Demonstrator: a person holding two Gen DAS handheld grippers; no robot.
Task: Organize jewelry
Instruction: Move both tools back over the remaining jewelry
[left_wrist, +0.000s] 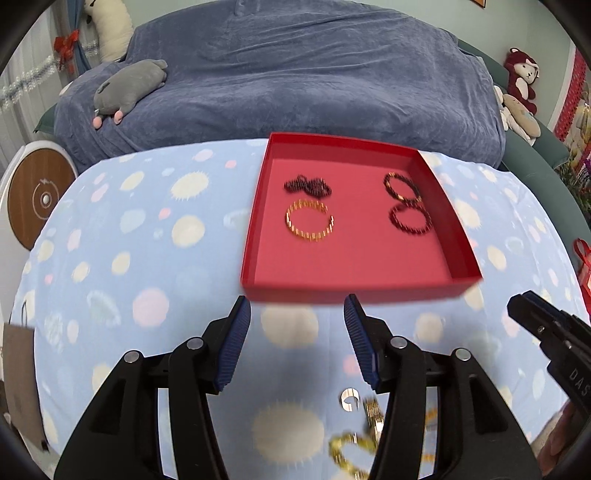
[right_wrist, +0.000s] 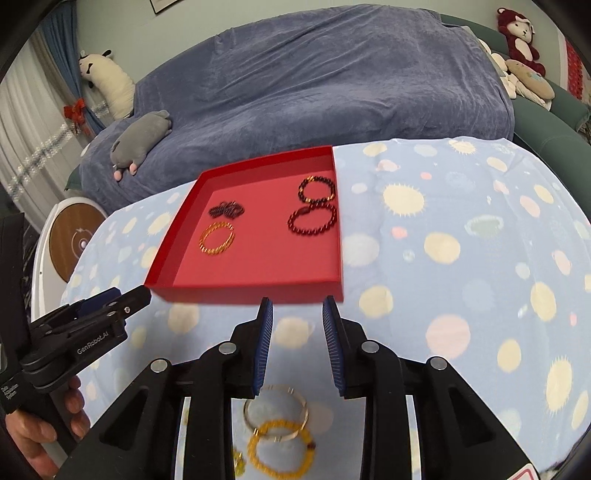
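I have both the left gripper (left_wrist: 297, 308) and right gripper (right_wrist: 297, 310) released and empty just near of the red tray (right_wrist: 166, 236), which holds four bracelets, while a thin bangle (right_wrist: 275, 411) overlapping a yellow bead bracelet (right_wrist: 280, 446) lies on the spotted cloth (right_wrist: 461, 258) under my right jaws.

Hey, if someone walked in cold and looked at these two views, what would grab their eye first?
Probably the red tray on the spotted blue cloth, holding four bracelets, among them a gold bracelet and a dark red bead bracelet. Nearer the cameras, a yellow bead bracelet and a thin metal bangle lie loose on the cloth below the open right tool; the left tool is open too.
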